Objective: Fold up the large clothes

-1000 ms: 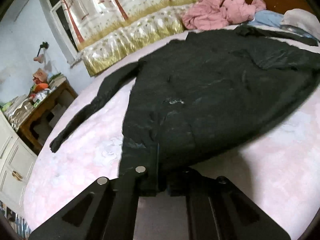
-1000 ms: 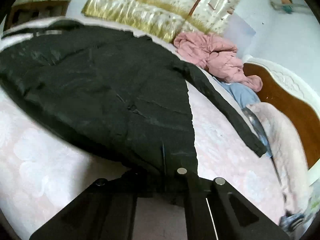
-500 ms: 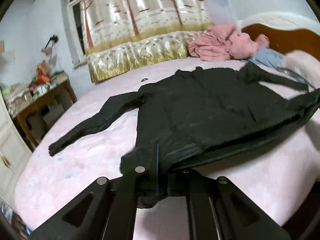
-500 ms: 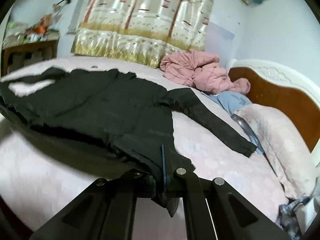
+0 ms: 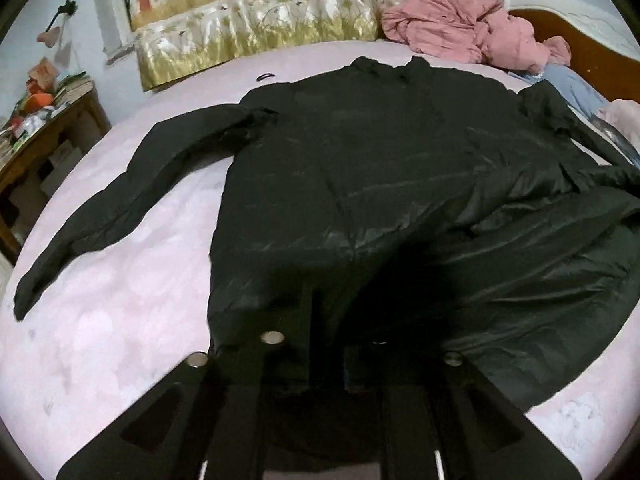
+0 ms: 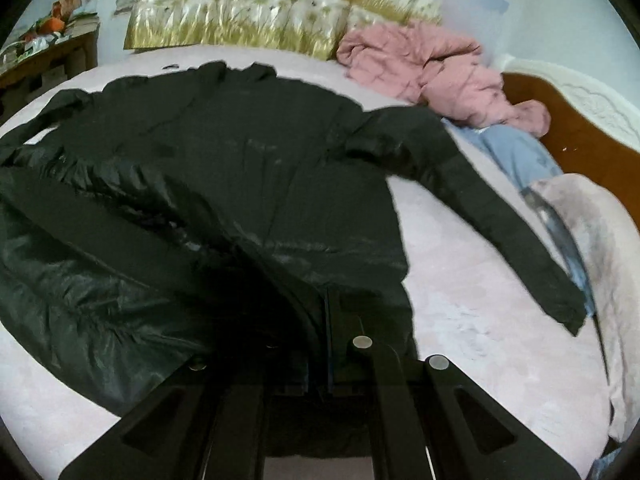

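Observation:
A large black padded jacket (image 5: pixel 380 160) lies on the pink bed sheet (image 5: pixel 120 320), collar at the far end and both sleeves spread out. Its lower part is doubled up over the body, and shiny fabric (image 6: pixel 80 280) sags between the two grippers. My left gripper (image 5: pixel 326 320) is at the hem's left corner. Its jaws are opening, with the dark hem still lying between the parted fingers. My right gripper (image 6: pixel 329 312) stays shut on the right corner of the jacket (image 6: pixel 240 168) hem.
A crumpled pink garment (image 6: pixel 420 64) and a blue cloth (image 6: pixel 516 152) lie near the brown headboard (image 6: pixel 560 128). A pale blanket (image 6: pixel 592 240) lies along the right edge. A tree-patterned curtain (image 5: pixel 260 28) hangs behind the bed, and a cluttered wooden table (image 5: pixel 48 120) stands at the left.
Both grippers lifted the hem and carried it over the jacket toward the collar, doubling up the lower part. The left fingers, shut on the hem before, have parted.

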A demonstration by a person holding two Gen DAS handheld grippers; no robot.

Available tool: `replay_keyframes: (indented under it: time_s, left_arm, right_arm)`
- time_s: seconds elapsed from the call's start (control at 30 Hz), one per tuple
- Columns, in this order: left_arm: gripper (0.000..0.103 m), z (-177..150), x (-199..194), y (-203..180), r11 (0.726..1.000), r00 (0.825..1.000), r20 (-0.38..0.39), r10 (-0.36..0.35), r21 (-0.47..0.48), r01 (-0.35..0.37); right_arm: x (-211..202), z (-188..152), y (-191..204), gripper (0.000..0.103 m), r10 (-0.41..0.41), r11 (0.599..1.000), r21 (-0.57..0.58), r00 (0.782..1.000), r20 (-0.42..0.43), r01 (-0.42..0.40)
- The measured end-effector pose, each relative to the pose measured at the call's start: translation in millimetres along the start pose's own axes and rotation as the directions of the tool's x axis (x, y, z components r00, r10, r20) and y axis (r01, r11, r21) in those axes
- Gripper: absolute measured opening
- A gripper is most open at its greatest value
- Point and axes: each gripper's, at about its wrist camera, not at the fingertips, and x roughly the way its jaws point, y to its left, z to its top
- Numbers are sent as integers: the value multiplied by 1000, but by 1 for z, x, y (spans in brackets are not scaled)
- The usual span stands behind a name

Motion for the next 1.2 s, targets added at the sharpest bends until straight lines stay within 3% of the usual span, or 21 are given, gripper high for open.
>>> replay_keyframes:
  time_s: [0.03,0.07,0.1,0.17,0.23,0.33,0.47,0.53,0.57,0.63,0.67,0.7,0.77,0.9,0.97,1.0,1.07,1.13,1.2]
  left_arm:
    - [35,-1,-4,2,1000,1000,14,8,-6,-8]
    - [58,-3,-10,4,1000,999,39,14,-9,-13]
    - [85,-6,-20,7,1000,997,75,7,-13,-6]
    - [101,-17,-47,16,999,986,165,-17,-35,23]
    - [103,-30,-71,23,997,974,223,-29,-60,43]
    - [103,-41,-87,33,993,970,239,-44,-94,69]
    - [103,-36,-66,51,976,980,181,-80,-188,114]
    - [103,-33,-45,64,946,980,142,-141,-273,176]
    - [102,-34,-33,71,926,976,122,-178,-314,208]
    - [75,-38,-13,78,881,953,95,-287,-366,301]
    - [36,-40,-4,80,854,932,75,-356,-379,357]
    - [23,-42,-3,80,845,924,77,-374,-383,374]
    - [12,-44,-16,80,847,921,131,-368,-361,390]
    - [9,-44,-51,65,910,944,207,-259,-275,310]
    - [10,-45,-45,56,939,969,143,-202,-254,234]
    - [12,-46,-33,53,947,980,87,-180,-253,196]
    - [17,-50,-13,56,940,984,15,-176,-293,172]
    - [22,-54,-13,63,932,983,11,-182,-317,176]
    - [30,-55,-15,59,943,991,13,-135,-305,133]
  right_arm:
    - [0,0,-2,10,6,1000,5,1000,-1,-6]
    - [-2,-2,-6,25,6,1000,10,1000,6,-6]
    - [-8,-3,-9,53,-1,1000,11,1000,22,0]
    - [-29,-11,-18,87,-27,1000,15,995,97,26]
    - [-51,-23,-26,87,-11,1000,5,988,154,10]
    - [-69,-35,-40,87,7,1000,19,986,169,-10]
    - [-62,-33,-61,87,81,987,127,984,159,-102]
    - [-41,-28,-73,87,142,960,223,982,127,-167]
    - [-30,-26,-78,87,176,945,259,978,112,-200]
    - [-9,-26,-84,75,238,914,317,968,83,-252]
    - [1,-26,-84,45,252,907,334,966,59,-257]
    - [7,-28,-83,4,246,907,342,968,45,-246]
    - [2,-31,-83,4,189,912,356,979,75,-203]
    - [-31,-34,-85,3,51,924,364,981,187,-117]
    - [-21,-34,-82,3,51,934,347,991,122,-91]
    - [-4,-36,-81,3,56,933,353,997,46,-68]
    - [13,-41,-83,3,85,929,363,996,-21,-71]
    - [8,-38,-83,3,62,931,360,998,-7,-55]
    - [8,-38,-78,3,36,941,336,999,-12,-30]
